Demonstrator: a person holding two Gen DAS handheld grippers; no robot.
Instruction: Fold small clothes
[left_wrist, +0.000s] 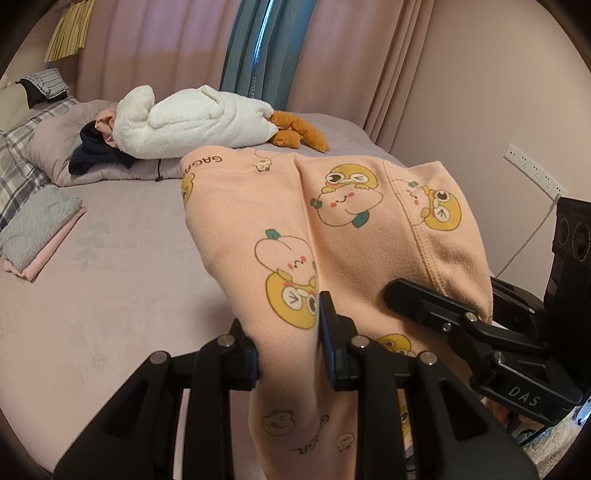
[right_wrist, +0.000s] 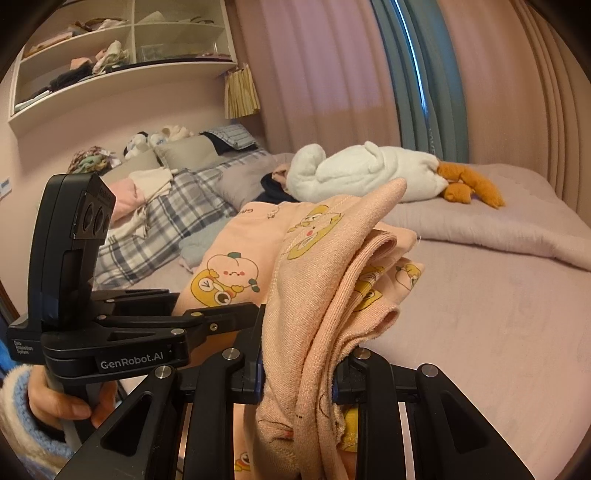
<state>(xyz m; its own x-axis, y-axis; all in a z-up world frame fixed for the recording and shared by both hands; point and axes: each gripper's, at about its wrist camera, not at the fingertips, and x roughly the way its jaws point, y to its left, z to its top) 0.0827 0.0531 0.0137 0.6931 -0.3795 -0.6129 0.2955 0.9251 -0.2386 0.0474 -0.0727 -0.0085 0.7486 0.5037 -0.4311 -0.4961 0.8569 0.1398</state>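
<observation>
A small peach garment (left_wrist: 288, 221) printed with yellow cartoon figures hangs lifted above the bed. My left gripper (left_wrist: 290, 350) is shut on a bunched part of it, the cloth pinched between the blue pads. My right gripper (right_wrist: 297, 376) is shut on several ribbed layers of the same peach garment (right_wrist: 325, 280). In the left wrist view the right gripper (left_wrist: 436, 314) shows at the right, clamped on the hem. In the right wrist view the left gripper (right_wrist: 207, 317) reaches in from the left, held by a hand (right_wrist: 59, 402) in a fluffy sleeve.
A lilac bed (left_wrist: 110, 288) lies below. A white plush goose (left_wrist: 192, 122) lies at the far side. Folded grey and pink clothes (left_wrist: 37, 232) sit at the left, plaid pillows (right_wrist: 166, 218) behind. Shelves (right_wrist: 110, 48) hang on the wall, curtains (right_wrist: 332, 74) at the back.
</observation>
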